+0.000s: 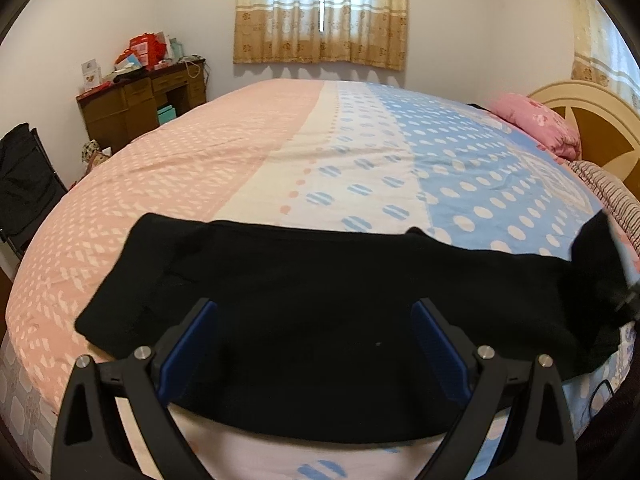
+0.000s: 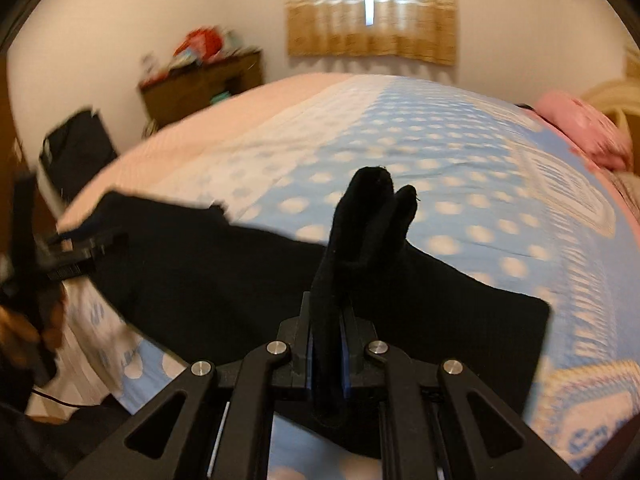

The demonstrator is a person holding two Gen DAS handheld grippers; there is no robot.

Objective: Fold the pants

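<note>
Black pants (image 1: 320, 280) lie stretched sideways along the near edge of the bed (image 1: 280, 152). My left gripper (image 1: 316, 340) hovers just above them with its blue-padded fingers (image 1: 192, 344) spread wide and nothing pinched. At the right end of the pants my right gripper (image 1: 624, 296) shows as a blur. In the right wrist view, my right gripper (image 2: 326, 332) is shut on a bunched fold of the pants (image 2: 368, 216) that sticks up past its tips. The rest of the cloth (image 2: 200, 272) trails left toward the left gripper (image 2: 76, 256).
A pink, white and blue dotted sheet (image 2: 440, 160) covers the bed. A pink pillow (image 1: 540, 128) and a striped blanket (image 1: 608, 188) lie by the headboard (image 1: 592, 120) on the right. A cluttered wooden desk (image 1: 140, 96) and a black chair (image 1: 24, 184) stand to the left.
</note>
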